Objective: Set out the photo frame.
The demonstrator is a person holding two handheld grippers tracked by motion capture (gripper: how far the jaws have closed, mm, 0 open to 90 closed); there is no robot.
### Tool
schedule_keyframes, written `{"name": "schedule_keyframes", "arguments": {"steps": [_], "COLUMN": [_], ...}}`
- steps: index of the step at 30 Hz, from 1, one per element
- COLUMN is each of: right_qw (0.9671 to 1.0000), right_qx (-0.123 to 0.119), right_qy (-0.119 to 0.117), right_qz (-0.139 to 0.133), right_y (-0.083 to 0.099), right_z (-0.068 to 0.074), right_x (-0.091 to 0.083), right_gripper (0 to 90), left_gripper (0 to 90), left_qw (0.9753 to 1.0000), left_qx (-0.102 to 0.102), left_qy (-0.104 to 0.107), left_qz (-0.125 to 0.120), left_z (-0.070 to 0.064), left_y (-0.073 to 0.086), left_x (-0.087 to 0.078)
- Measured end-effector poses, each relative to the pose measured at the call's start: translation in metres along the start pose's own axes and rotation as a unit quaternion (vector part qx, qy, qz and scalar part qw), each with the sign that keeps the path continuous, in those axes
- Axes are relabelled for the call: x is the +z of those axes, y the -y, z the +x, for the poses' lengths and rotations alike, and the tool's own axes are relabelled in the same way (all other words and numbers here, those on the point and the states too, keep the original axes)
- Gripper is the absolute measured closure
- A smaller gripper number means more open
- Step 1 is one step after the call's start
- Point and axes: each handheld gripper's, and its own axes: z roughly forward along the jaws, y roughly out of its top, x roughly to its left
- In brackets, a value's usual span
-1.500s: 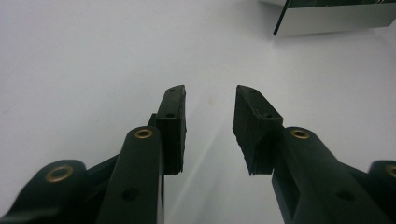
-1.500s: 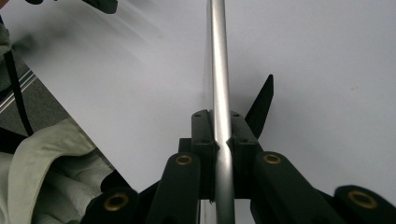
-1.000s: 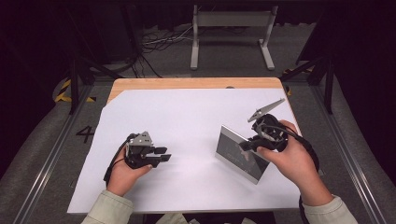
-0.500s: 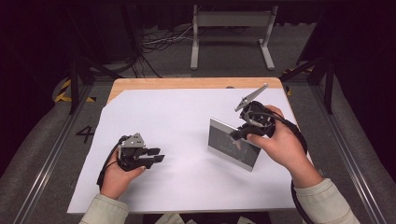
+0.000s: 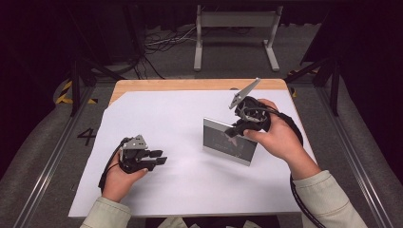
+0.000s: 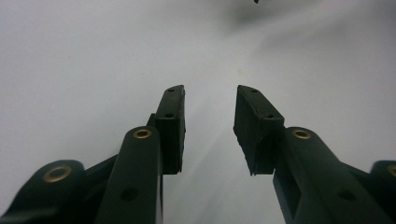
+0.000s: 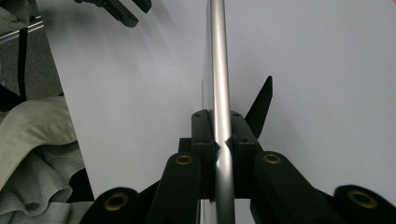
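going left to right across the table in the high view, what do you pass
left hand-held gripper with its jaws open → bare white sheet → silver-framed panel standing on edge → right hand-held gripper clamped on the panel's top edge

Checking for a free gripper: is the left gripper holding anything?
No, the left gripper has open jaws with bare white table sheet between them.

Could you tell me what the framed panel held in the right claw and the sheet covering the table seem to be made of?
The panel: probably a brushed metal frame, silvery and shiny along its edge, around a glossy, perhaps glass, face. The sheet: likely matte white paper, thin and flat.
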Motion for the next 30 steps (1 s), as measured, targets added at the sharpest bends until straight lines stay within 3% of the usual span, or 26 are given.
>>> {"name": "schedule_keyframes", "arguments": {"steps": [4,6,11,16,21,28,30], "right_qw": [0.9998,0.9986,0.9958,0.9939,0.9910,0.9884,0.9863], "right_qx": [-0.022,-0.050,-0.088,-0.100,-0.116,-0.133,-0.144], "right_qy": [-0.005,-0.016,-0.021,-0.043,-0.067,-0.073,-0.080], "right_qz": [-0.001,-0.001,0.009,0.019,0.003,0.006,0.005], "right_y": [-0.005,-0.009,-0.015,-0.016,-0.014,-0.011,-0.010], "right_z": [-0.003,-0.006,-0.008,-0.014,-0.022,-0.028,-0.029], "right_x": [0.002,0.004,0.010,0.015,0.018,0.023,0.026], "right_gripper": [83.8,83.8,83.8,83.8,83.8,83.8,83.8], "left_gripper": [64.5,64.5,64.2,64.2,64.1,64.1,64.0], "left_qw": [1.0000,1.0000,1.0000,1.0000,1.0000,0.9999,0.9999], "left_qx": [-0.002,-0.003,0.000,-0.002,-0.001,-0.001,-0.003], "left_qy": [0.001,0.002,0.001,0.006,0.009,0.011,0.012], "left_qz": [-0.001,-0.002,-0.002,-0.004,-0.004,-0.003,-0.002], "left_z": [0.001,0.002,0.003,0.004,0.004,0.004,0.004], "left_y": [0.001,0.001,0.000,-0.002,-0.003,-0.004,-0.004], "left_x": [0.000,0.000,0.000,0.002,0.004,0.005,0.006]}}
